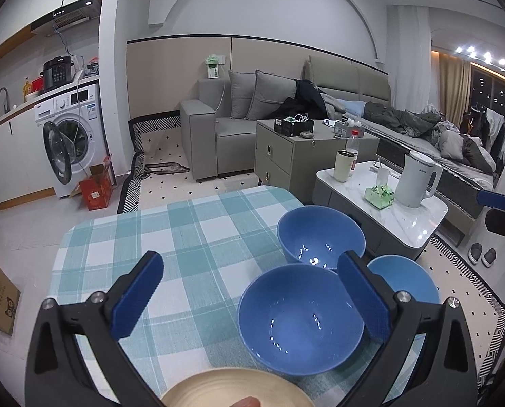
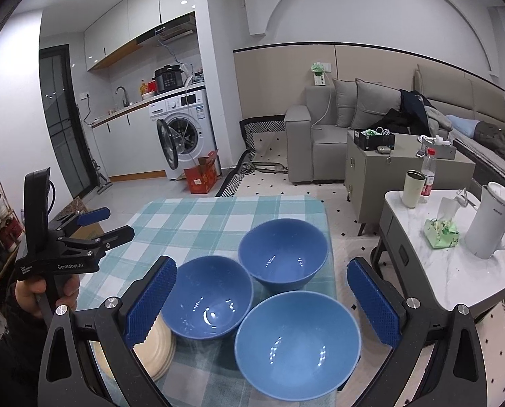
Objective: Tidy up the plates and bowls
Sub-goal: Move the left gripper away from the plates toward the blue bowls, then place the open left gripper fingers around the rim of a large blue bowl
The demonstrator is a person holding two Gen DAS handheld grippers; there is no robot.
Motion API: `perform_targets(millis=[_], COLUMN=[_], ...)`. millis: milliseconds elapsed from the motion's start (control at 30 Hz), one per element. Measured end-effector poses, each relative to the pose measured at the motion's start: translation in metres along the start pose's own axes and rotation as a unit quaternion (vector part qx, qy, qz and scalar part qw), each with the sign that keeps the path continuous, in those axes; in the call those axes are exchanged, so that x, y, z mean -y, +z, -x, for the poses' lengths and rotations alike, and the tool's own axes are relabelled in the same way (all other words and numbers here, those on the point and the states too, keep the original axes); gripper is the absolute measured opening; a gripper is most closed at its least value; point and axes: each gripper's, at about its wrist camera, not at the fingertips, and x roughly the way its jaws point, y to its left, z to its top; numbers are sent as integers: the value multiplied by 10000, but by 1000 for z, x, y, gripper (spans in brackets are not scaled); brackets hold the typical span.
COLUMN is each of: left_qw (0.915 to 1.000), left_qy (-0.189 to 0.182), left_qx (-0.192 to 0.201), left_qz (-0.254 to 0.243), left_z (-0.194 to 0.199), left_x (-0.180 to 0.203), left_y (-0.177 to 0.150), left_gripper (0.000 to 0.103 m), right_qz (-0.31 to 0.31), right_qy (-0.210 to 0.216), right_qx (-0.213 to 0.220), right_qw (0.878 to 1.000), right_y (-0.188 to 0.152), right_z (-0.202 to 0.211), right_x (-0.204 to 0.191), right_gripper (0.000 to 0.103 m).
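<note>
**Three blue bowls and a stack of cream plates on the checked table**

Both grippers hover above a small table covered in a teal-and-white checked cloth, and neither holds anything.

The left gripper has its blue-padded fingers spread wide. Between and just beyond them sits the nearest blue bowl, upright and empty, with the right-hand pad overlapping its rim in the picture (whether it actually touches, I cannot tell). Behind that bowl stands a second blue bowl, close to the table's far edge, and a third blue bowl peeks out past the right-hand finger. A cream plate lies at the bottom edge of the left wrist view, with a fingertip just showing over it.

The right gripper is likewise wide open. From its camera the three bowls form a tight cluster: one at the left, one behind, and one nearest the camera, all upright, rims near or touching. The stack of cream plates rests just beside the left bowl, partly hidden by the gripper's left finger. The left gripper appears here too, held in a hand above the table's left edge.
</note>
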Motion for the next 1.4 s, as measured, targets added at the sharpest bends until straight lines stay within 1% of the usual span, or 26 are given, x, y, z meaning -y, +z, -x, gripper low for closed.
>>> perform_targets(millis=[167, 400, 500, 767, 1167, 1400], left_qw=[10000, 9997, 9994, 9989, 9967, 9962], left_qy=[-48, -110, -177, -193, -329, -373], left_qx=[-17, -175, -262, -395, -613, -644], left_qz=[-72, -112, -140, -168, -419, -448], left_z=[-16, -45, -55, -79, -122, -143], left_x=[2, 3, 3, 2, 10, 11], left_y=[11, 20, 22, 27, 30, 31], left_gripper=[103, 103, 103, 103, 103, 103], right_qz=[-78, -277, -326, -347, -524, -591], right_qy=[-160, -235, -265, -360, -574, -497], right_qx=[-35, -266, -335, -529, -799, -922], right_qw=[9998, 9990, 9986, 9973, 9938, 9927], right_y=[8, 12, 12, 15, 6, 3], right_z=[-13, -42, -52, -78, -128, -152], right_x=[11, 31, 35, 44, 75, 87], right_gripper=[102, 102, 102, 102, 102, 102])
